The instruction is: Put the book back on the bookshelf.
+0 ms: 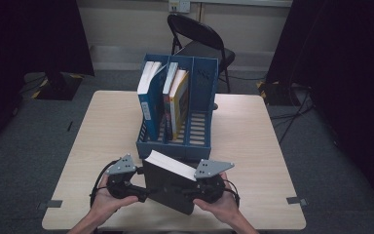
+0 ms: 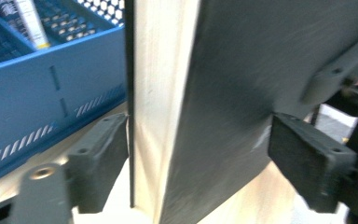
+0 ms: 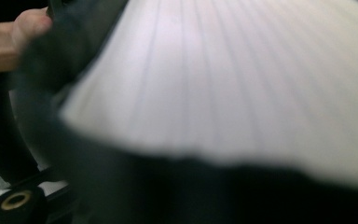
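Note:
A thick black-covered book (image 1: 168, 187) with white page edges stands tilted on the table's front edge, between my two grippers. My left gripper (image 1: 143, 192) is at the book's left lower corner. In the left gripper view its jaws (image 2: 198, 144) straddle the book (image 2: 214, 93): one pad lies against the back cover, the other stands right at the front cover without clearly pressing. My right gripper (image 1: 195, 192) is at the book's right side. The right gripper view shows blurred page edges (image 3: 223, 84) very close; its jaws are not discernible.
A blue file holder (image 1: 175, 146) with three slots stands just behind the book; a blue book (image 1: 148, 97) and a yellow one (image 1: 179, 97) lean in its left and middle slots. The wooden table (image 1: 253, 146) reaches right. A folding chair (image 1: 199, 39) stands behind it.

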A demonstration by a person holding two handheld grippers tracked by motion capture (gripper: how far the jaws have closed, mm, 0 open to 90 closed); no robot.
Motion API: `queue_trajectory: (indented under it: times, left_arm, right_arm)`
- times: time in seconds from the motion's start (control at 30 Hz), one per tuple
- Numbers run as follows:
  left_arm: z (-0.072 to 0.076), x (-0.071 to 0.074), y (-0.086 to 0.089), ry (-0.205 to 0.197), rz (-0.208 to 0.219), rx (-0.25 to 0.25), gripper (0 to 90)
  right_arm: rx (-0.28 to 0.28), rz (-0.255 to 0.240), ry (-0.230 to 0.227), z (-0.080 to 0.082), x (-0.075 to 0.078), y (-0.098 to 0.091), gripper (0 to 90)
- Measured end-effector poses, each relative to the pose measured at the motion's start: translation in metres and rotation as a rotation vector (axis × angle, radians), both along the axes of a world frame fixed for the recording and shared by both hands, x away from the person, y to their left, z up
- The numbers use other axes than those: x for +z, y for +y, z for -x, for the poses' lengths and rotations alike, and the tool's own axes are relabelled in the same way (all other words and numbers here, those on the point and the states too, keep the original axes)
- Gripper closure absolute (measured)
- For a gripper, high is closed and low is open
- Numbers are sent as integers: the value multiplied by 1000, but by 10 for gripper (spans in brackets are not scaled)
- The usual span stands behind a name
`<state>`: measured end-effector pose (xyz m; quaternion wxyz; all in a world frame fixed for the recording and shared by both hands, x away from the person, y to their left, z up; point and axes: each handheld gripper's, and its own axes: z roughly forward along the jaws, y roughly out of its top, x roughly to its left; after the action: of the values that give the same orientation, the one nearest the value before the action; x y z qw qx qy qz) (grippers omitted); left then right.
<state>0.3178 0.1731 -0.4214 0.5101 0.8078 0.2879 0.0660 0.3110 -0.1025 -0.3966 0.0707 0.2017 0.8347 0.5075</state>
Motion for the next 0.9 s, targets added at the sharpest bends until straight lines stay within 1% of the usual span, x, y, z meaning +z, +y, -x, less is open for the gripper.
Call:
queue_trajectory:
  times: [0.1, 0.13, 0.17, 0.2, 0.23, 0.27, 0.4, 0.43, 0.47, 0.5, 0.53, 0.57, 0.6, 0.63, 0.7, 0.77, 0.8, 0.87, 0.9]
  left_arm:
    - [-1, 0, 2, 5, -4, 15, 157]
    - [-2, 1, 4, 4, 1, 29, 154]
    - [-3, 2, 5, 1, 2, 33, 153]
    - [-3, 3, 6, 2, -3, 43, 154]
    - [-3, 3, 7, 0, -13, 65, 153]
    - [-3, 3, 8, 1, -15, 73, 148]
    - [-5, 0, 13, -8, -8, 124, 153]
    - [-5, 0, 13, -15, -5, 129, 154]
    - [-6, 0, 13, -21, -22, 140, 153]
    - [-7, -1, 14, -16, -38, 160, 153]
    - [-7, -2, 15, -14, -42, 162, 153]
    - [-9, -5, 18, -14, -70, 167, 153]
    - [-9, -8, 19, -2, -67, 188, 154]
    - [-10, -12, 22, 0, -95, 211, 154]
    - [-12, -17, 26, 25, -132, 259, 154]
    - [-16, -21, 31, 44, -131, 282, 154]
    - [-18, -22, 33, 46, -130, 293, 155]
    - [-22, -24, 37, 71, -115, 299, 155]
    - [-22, -24, 38, 72, -117, 304, 155]
  right_arm:
    - [-7, 0, 4, 0, 1, -1, 514]
    - [-9, 0, 8, -1, 1, -1, 514]
    - [-11, -1, 10, -2, 1, -1, 516]
    - [-11, -1, 11, -2, 1, -2, 516]
    - [-11, -1, 13, -2, 1, -2, 517]
    - [-13, 2, 12, -2, 1, -2, 518]
    - [-28, 4, 11, -2, 1, -6, 518]
    - [-35, 4, 11, -2, 1, -7, 518]
    - [-40, 5, 9, -1, 1, -9, 519]
    - [-45, 6, 7, -1, 2, -11, 518]
    - [-55, 6, 7, -1, 1, -14, 519]
    - [-64, 5, 8, -1, 2, -16, 519]
    - [-77, 5, 8, -1, 1, -19, 519]
    - [-83, 5, 9, -2, 2, -22, 519]
    - [-102, 4, 7, -2, 1, -27, 519]
    - [-118, 4, 8, -1, 2, -33, 519]
    - [-124, 4, 8, -1, 2, -35, 520]
    - [-134, 3, 6, -1, 2, -39, 520]
    - [-140, 6, 6, 0, 2, -41, 520]
